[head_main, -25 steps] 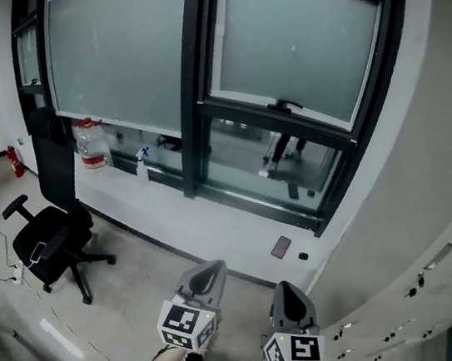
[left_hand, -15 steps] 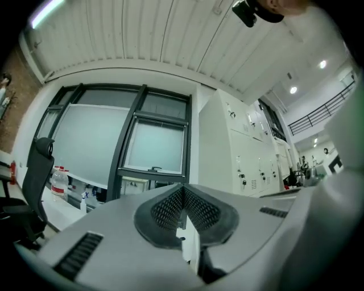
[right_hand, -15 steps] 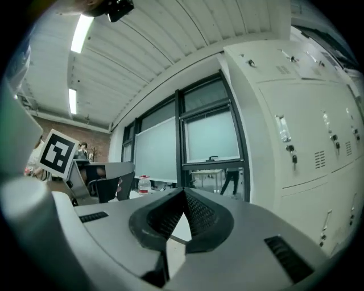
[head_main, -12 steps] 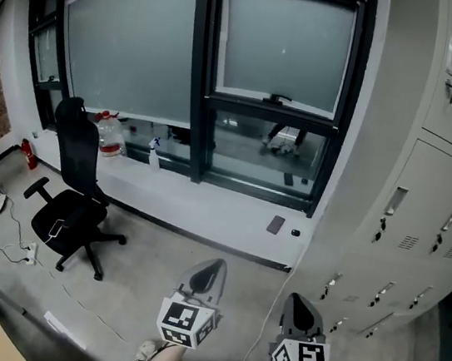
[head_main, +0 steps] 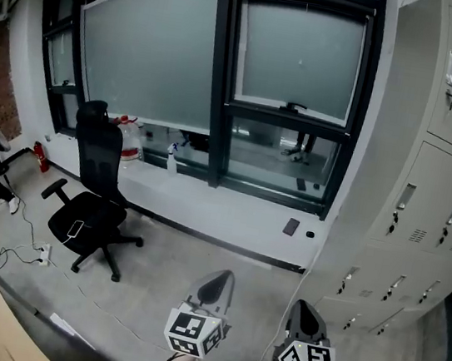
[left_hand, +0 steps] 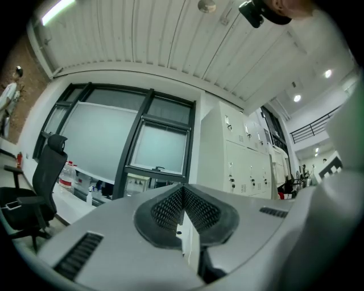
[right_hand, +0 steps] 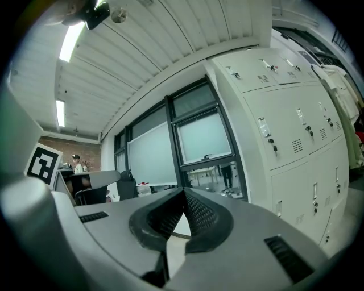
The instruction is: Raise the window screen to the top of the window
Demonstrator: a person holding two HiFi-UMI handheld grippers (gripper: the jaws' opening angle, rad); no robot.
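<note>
Clenched shut and empty, the left hand-held gripper (head_main: 220, 277) and right hand-held gripper (head_main: 301, 306) are hovering above the floor (head_main: 151, 290). Beyond, the window screen (head_main: 299, 56) is covering the upper part of the window (head_main: 283, 163), with its bottom bar sitting partway down.

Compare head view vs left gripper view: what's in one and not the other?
Head view only: the right tongs, seen from above, and a dark phone lying on the window sill.
Left gripper view only: the slatted ceiling with its light strip, and the left jaws up close, together with nothing between them.
Both: the left tongs, the window screen lowered partway, the black office chair, the grey lockers.
</note>
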